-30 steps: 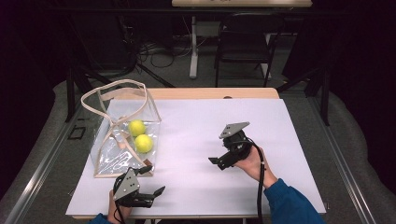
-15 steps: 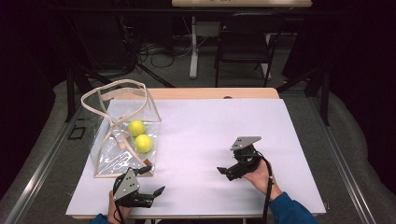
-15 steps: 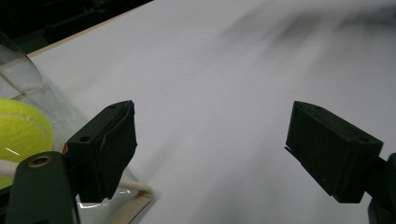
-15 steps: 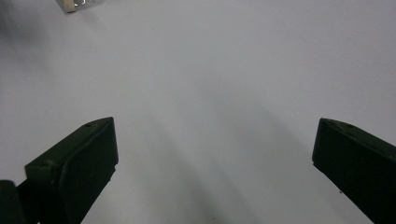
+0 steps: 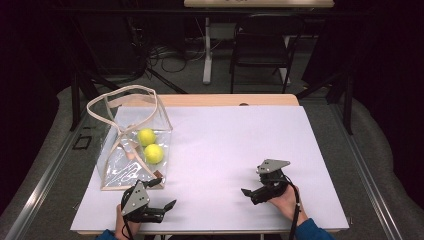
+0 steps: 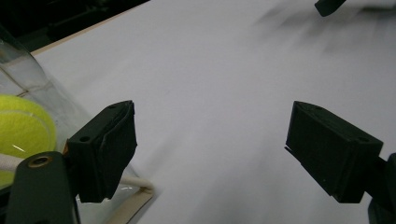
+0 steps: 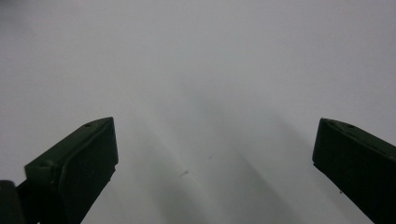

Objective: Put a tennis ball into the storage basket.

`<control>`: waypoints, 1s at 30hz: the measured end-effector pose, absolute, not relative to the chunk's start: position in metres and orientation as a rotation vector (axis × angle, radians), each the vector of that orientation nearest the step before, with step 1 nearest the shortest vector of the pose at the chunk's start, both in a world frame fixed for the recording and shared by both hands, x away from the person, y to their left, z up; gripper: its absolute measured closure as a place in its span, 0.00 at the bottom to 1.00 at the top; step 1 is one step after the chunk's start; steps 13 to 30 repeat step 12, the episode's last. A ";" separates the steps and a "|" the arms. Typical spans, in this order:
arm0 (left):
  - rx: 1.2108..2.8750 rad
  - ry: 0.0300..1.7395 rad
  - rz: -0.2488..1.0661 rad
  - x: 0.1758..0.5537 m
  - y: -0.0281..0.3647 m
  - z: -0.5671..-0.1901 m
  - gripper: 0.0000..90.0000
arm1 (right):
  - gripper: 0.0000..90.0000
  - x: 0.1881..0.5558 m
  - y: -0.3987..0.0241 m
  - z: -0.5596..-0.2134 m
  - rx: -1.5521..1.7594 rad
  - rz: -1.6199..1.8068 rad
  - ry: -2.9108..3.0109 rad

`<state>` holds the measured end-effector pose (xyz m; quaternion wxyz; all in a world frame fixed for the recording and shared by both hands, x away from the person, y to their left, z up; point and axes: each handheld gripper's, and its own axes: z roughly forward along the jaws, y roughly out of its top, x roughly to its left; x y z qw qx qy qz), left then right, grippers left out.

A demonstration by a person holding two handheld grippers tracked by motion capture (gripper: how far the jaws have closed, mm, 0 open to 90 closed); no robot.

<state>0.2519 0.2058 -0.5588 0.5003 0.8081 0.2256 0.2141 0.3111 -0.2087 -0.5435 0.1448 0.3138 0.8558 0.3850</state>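
— Left hand-held gripper (image 5: 159,209)?
— Jaws apart, empty, at the surface's (image 5: 235,150) near edge, just beside the clear bag (image 5: 131,145) holding two tennis balls (image 5: 150,146).
— Right hand-held gripper (image 5: 253,194)?
— Spread too, near the front-right corner.

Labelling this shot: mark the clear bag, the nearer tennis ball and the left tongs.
clear bag (image 5: 131,170), high view, on its clear front wall.
nearer tennis ball (image 5: 154,153), high view, on its middle.
left tongs (image 5: 162,197), high view, midway between the tips.
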 end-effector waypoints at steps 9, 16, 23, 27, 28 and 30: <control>1.959 0.554 0.522 0.252 0.206 -0.559 0.18 | 0.00 0.291 -0.222 -0.554 0.902 1.083 2.394; 1.967 0.555 0.527 0.252 0.205 -0.560 0.18 | 0.00 0.286 -0.225 -0.554 0.888 1.081 2.370; 1.967 0.555 0.527 0.252 0.205 -0.560 0.18 | 0.00 0.286 -0.225 -0.554 0.888 1.081 2.370; 1.967 0.555 0.527 0.252 0.205 -0.560 0.18 | 0.00 0.286 -0.225 -0.554 0.888 1.081 2.370; 1.967 0.555 0.527 0.252 0.205 -0.560 0.18 | 0.00 0.286 -0.225 -0.554 0.888 1.081 2.370; 1.967 0.555 0.527 0.252 0.205 -0.560 0.18 | 0.00 0.286 -0.225 -0.554 0.888 1.081 2.370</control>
